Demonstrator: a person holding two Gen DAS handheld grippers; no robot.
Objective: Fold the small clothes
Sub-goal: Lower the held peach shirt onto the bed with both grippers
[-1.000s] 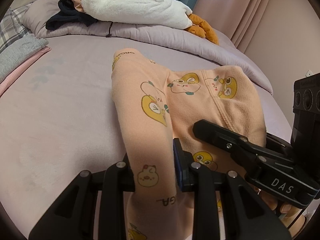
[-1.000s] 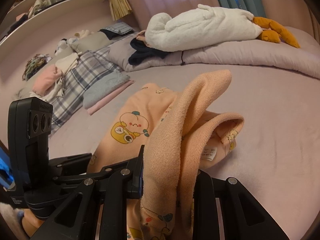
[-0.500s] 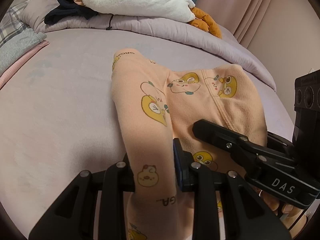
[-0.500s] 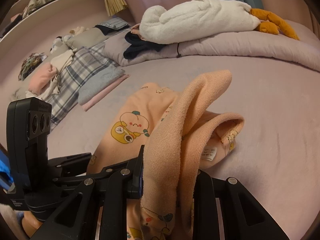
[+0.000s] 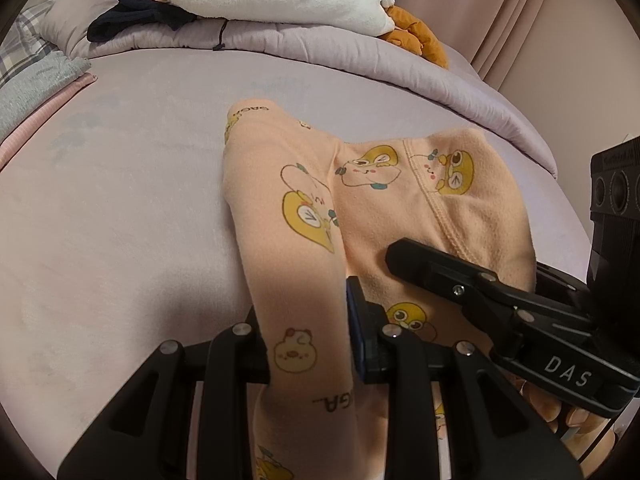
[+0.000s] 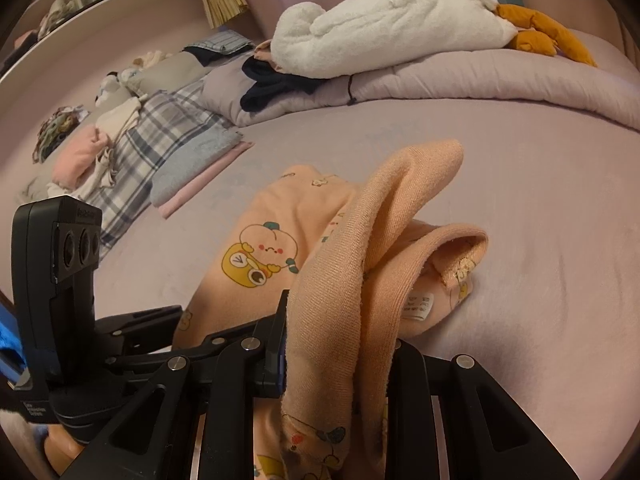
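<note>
The peach printed garment, a small soft piece patterned with yellow cartoon figures, is pinched at its near edge by both tongs at once and runs away from them onto the lilac bed cover, where its far end lies flat. The left gripper has its jaws closed on a narrow lengthwise fold of the fabric, a sleeve or leg by the look of it, which passes between the pads and hangs on below them. The right gripper is likewise clamped on a thicker bunch, the ribbed hem or cuff doubled over, with a white care label showing just beyond its right finger. Holding two neighbouring points of the same edge is, I judge, what lets that edge be lifted as a straight line and carried over the rest for a fold; one grip alone would let the cloth sag and twist. In the left wrist view the right gripper sits just to the right of the left one, its finger lying across the cloth, so the two holds are close together. Ahead of both tongs, well apart from the garment, a rolled quilt carries a white plush toy, and to the left lies a stack of folded clothes.
</note>
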